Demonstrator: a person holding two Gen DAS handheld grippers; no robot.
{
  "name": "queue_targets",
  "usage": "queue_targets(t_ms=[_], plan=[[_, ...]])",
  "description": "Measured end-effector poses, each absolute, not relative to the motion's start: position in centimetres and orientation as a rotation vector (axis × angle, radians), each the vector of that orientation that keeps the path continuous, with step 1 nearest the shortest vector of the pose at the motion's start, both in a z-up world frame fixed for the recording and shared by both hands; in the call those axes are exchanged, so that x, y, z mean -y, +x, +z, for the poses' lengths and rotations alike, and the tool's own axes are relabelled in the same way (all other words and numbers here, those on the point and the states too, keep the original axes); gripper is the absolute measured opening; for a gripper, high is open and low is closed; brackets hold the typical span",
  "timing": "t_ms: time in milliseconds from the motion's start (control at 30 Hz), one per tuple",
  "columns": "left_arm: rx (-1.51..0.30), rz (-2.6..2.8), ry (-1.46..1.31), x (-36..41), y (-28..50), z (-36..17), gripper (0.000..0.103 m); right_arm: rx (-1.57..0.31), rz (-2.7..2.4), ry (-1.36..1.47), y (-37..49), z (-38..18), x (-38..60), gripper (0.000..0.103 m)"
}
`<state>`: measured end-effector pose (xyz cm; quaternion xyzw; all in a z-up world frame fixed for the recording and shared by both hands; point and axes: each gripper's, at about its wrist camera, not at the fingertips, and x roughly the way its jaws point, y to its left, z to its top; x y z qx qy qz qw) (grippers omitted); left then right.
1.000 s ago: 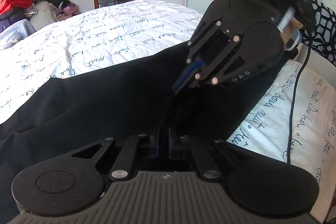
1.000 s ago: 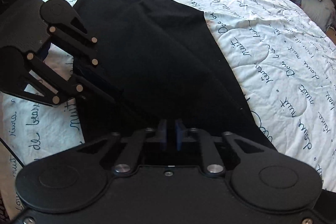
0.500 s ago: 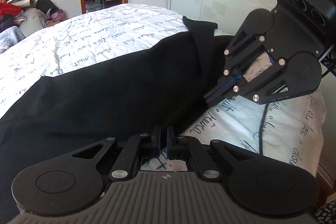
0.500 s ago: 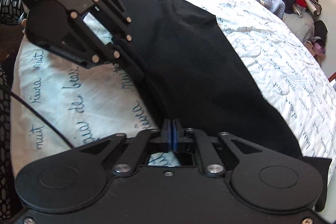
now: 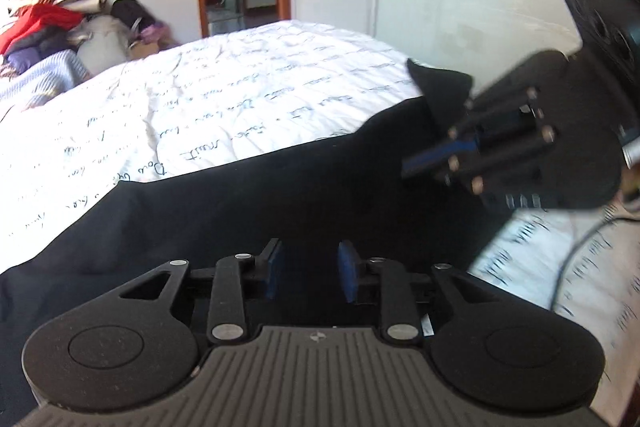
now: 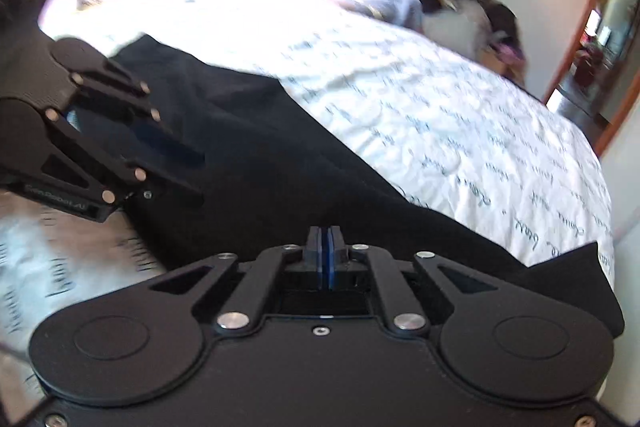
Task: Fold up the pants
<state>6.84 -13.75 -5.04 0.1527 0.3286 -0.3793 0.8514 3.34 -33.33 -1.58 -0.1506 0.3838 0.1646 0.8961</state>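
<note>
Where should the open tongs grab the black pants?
Probably the pants edge lying just ahead of the left tongs, coming in low from the near side. The cloth lies flat on the bed, so only an edge offers a pinchable fold.

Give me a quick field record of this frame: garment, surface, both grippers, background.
garment: black fabric pants, spread flat
surface: white quilted bedspread with script lettering
left gripper: jaws open, over the pants, holding nothing
right gripper: jaws shut; cloth between them not visible
background: heap of mixed clothes with a red garment beyond the bed
</note>
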Motion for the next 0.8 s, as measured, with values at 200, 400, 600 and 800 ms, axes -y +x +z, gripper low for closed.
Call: queue_targets(t_ms=[200,400,600,800], plan=[[-0.762,-0.891,0.381,14.5,5.9,-6.0,0.036,-0.911,0.365,-0.525,-2.1,-2.7,33.6,0.006],[-0.684,-0.912,0.405,16.6,5.0,-5.9,0.042,-0.729,0.140,-0.198,-4.1,1.5,40.9,0.017],[-0.672,-0.978,0.363,19.7,4.0,-5.6,0.044,-0.674,-0.307,-0.024,2.7,1.0,50.3,0.048],[-0.632,-1.042,0.371,22.2,2.9,-5.1,0.057,-0.784,-0.424,0.114,9.8,-1.4,55.5,0.048]])
